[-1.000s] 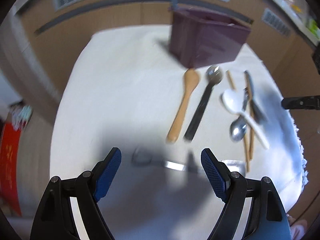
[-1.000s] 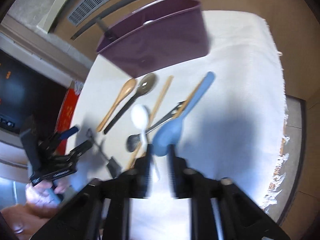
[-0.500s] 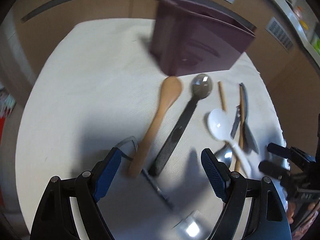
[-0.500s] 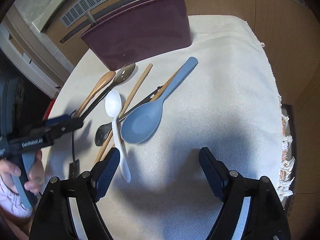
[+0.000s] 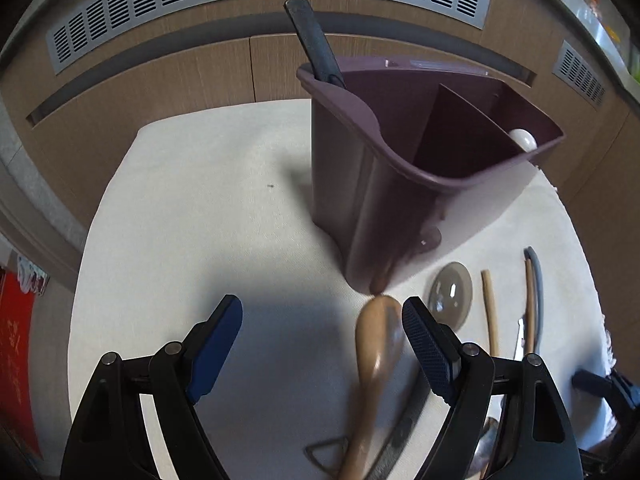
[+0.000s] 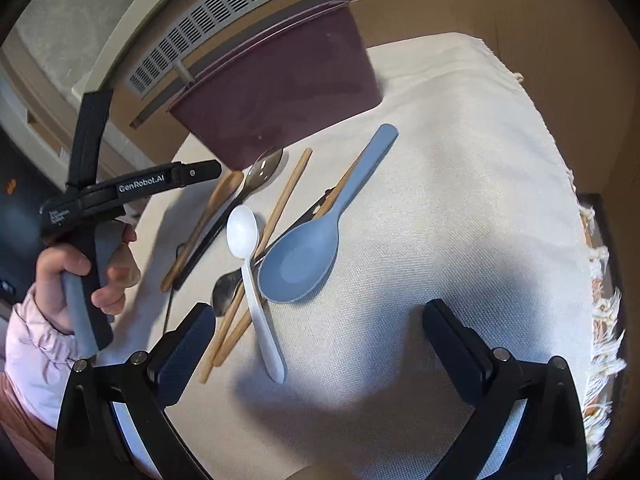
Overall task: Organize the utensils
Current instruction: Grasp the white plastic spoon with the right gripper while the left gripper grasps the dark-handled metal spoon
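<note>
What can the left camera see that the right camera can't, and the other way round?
Only the left wrist view looks inside the purple holder: its divider, a dark handle standing in one end and a white knob at the other.

Only the right wrist view shows the big blue spoon, the white spoon and the hand holding the left gripper.

Both show the holder, the wooden spoon, the cloth, and open, empty jaws, including the right gripper.
</note>
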Motion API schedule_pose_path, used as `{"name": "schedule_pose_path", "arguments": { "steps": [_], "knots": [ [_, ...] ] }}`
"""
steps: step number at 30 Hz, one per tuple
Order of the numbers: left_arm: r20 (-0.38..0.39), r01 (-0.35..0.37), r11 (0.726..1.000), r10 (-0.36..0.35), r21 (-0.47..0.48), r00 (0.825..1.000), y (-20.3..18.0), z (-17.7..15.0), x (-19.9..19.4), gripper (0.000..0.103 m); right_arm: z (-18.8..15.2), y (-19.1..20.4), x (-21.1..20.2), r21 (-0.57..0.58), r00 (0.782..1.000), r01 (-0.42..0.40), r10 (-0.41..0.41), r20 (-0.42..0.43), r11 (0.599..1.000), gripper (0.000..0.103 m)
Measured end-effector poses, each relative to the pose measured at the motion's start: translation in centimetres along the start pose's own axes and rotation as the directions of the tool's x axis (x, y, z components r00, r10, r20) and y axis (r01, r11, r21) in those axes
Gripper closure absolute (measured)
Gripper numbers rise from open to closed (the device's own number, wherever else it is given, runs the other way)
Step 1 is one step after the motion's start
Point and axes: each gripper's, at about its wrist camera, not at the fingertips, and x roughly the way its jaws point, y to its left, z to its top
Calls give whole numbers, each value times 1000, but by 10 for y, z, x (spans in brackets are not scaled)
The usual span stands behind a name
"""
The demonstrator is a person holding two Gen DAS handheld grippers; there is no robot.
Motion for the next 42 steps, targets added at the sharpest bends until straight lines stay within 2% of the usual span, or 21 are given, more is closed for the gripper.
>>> {"name": "schedule_pose_path", "arguments": {
  "steps": [3,6,9,11,14,16,20,23,25,29,30,31,33,36,39,41,42],
  "knots": [
    [4,-26,1000,26,-1,1000,5,3,5,21,2,6,3,-20,999,39,-39,-26,999,0],
    [-3,-31,999,31,-18,1000,13,4,12,21,5,20,9,-131,993,101,-108,-47,986,0],
    [-12,-46,999,45,-25,999,19,6,18,21,8,25,9,-165,981,193,-192,20,967,0],
    [-18,-58,998,58,-17,998,21,6,21,21,13,28,5,-168,973,229,-219,72,959,0],
    [-26,-68,997,67,-24,997,26,8,28,21,20,43,4,-244,954,294,-265,143,924,5],
    [-36,-60,998,59,-31,998,28,8,31,21,22,54,10,-294,955,292,-262,136,910,24],
    [-41,-53,998,52,-16,998,29,5,29,21,26,75,30,-371,986,168,-159,55,913,31],
    [-42,-40,999,40,0,998,29,0,20,21,27,91,45,-422,991,126,-133,13,898,45],
    [-40,-37,999,38,17,999,27,-3,14,21,26,97,55,-457,988,140,-157,-1,878,60],
    [-34,-19,997,21,69,999,18,-8,0,21,20,101,58,-511,983,165,-185,11,844,68],
    [-34,-11,996,14,86,999,13,-10,-5,21,17,101,56,-523,982,171,-191,17,835,79],
    [-34,-2,995,5,101,999,10,-11,-7,21,15,100,54,-531,981,177,-195,22,829,85],
    [-44,37,990,-31,139,999,-3,-14,-13,21,15,94,45,-516,983,166,-182,20,840,94],
    [-79,143,971,-130,189,988,-25,-15,-13,21,23,73,29,-438,984,173,-175,37,882,95],
    [-123,240,948,-218,211,968,-43,-10,-5,24,25,53,12,-380,981,192,-183,59,905,95],
    [-142,230,949,-203,215,969,-51,-5,8,38,26,41,4,-332,984,181,-172,57,926,95],
    [-129,200,955,-175,217,976,-53,-1,14,39,25,35,1,-315,984,176,-167,54,933,95]
  ]
}}
